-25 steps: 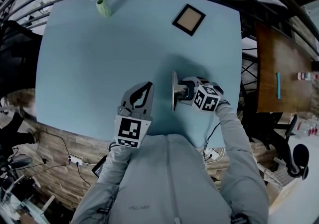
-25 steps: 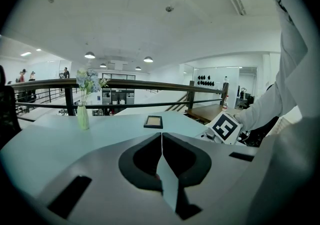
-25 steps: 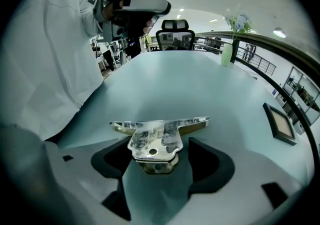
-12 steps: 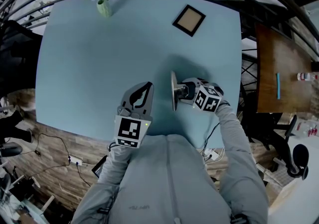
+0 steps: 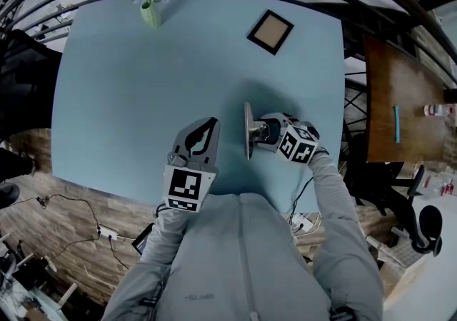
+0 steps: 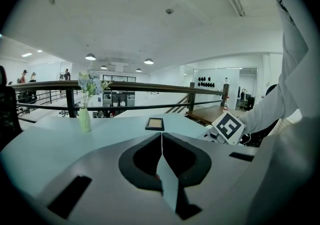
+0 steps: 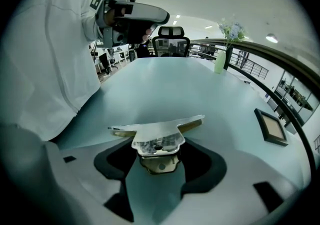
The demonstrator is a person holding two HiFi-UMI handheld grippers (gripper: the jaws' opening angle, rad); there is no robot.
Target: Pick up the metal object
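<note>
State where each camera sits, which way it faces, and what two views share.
Head view: on the head, steeply down at the table; shows both sleeves, left tongs, right tongs.
Left gripper view: on the shut left tongs, across the table toward vase and picture frame; shows a sleeve.
Right gripper view: on the right tongs, tilted down; jaws have just been closing, pressing the metal object; shows the jacket.
Shared: all three show vase and picture frame.

Pale blue table (image 5: 143,84), flower vase (image 5: 150,9) at far edge, framed picture (image 5: 270,29) lying flat to its right
</note>
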